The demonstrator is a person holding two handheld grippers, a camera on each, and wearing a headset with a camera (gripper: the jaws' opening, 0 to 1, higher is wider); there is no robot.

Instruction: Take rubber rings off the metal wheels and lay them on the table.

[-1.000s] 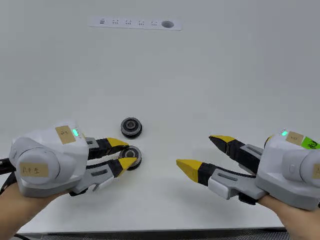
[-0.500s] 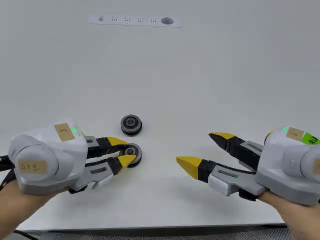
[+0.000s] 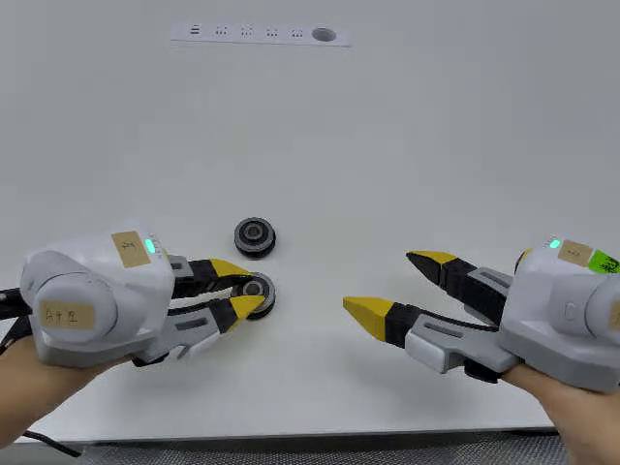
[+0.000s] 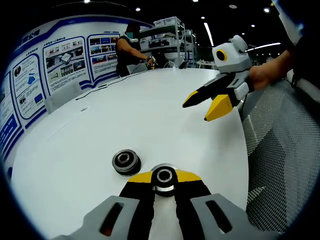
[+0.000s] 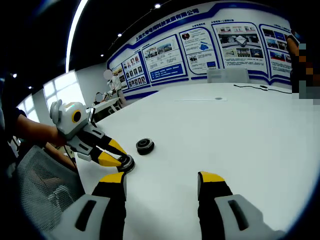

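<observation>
Two small metal wheels with black rubber rings lie on the white table (image 3: 320,145). The near wheel (image 3: 259,290) (image 4: 164,178) (image 5: 126,162) sits between the yellow tips of my left gripper (image 3: 241,287) (image 4: 164,176) (image 5: 118,153), which is shut on its sides. The far wheel (image 3: 254,235) (image 4: 126,161) (image 5: 145,145) lies free just beyond it. My right gripper (image 3: 397,283) (image 5: 162,178) (image 4: 197,111) hovers open to the right, a hand's width from both wheels, with nothing between its jaws.
A white power strip (image 3: 262,34) lies at the table's far edge. The table's front edge runs just below both hands. A mesh chair back (image 5: 40,190) stands beside the table on the left gripper's side.
The left jaws have closed in a little around the near wheel. The right gripper has barely moved. The head camera tilted slightly, shifting the scene upward.
</observation>
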